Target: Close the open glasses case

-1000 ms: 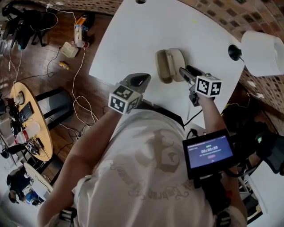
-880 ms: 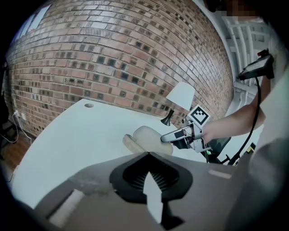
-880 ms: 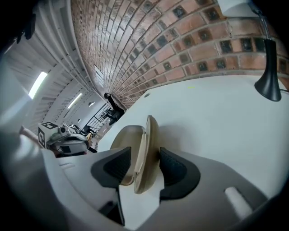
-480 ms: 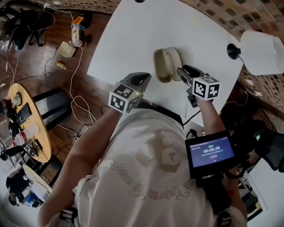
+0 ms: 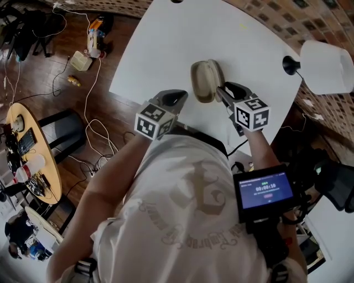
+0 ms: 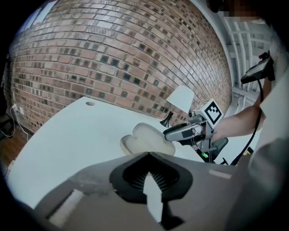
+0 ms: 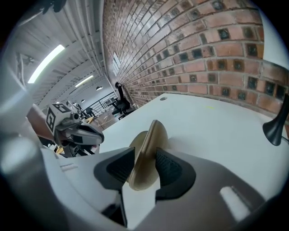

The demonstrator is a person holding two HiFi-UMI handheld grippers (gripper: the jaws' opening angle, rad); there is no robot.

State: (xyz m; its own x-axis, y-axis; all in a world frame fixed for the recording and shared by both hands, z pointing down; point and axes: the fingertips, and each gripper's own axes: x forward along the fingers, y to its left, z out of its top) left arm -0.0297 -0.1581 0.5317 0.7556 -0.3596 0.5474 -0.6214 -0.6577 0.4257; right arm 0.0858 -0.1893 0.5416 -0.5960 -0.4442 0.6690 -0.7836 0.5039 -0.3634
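A beige glasses case [image 5: 206, 77] lies on the white table [image 5: 166, 50], its lid tipped up on edge over the base. My right gripper [image 5: 221, 88] reaches it from the right. In the right gripper view the lid [image 7: 151, 135] stands between the two black pads, which touch it on both sides while the jaws are closing [image 7: 144, 164]. My left gripper [image 5: 172, 98] hovers at the table's near edge, short of the case, shut on nothing. The left gripper view shows the case [image 6: 146, 140] ahead with the right gripper [image 6: 169, 133] at its right side.
A lamp with a white shade [image 5: 329, 66] and black base [image 5: 291, 65] stands at the table's right corner, close behind the right gripper. A cable hole [image 5: 176, 1] sits at the far edge. Cables and a round wooden table [image 5: 27, 149] are on the floor to the left.
The right gripper has shifted left and lifted, and its jaws have narrowed round the lid. The case, lying wide open before, now shows its lid swung up. The left gripper has stayed put.
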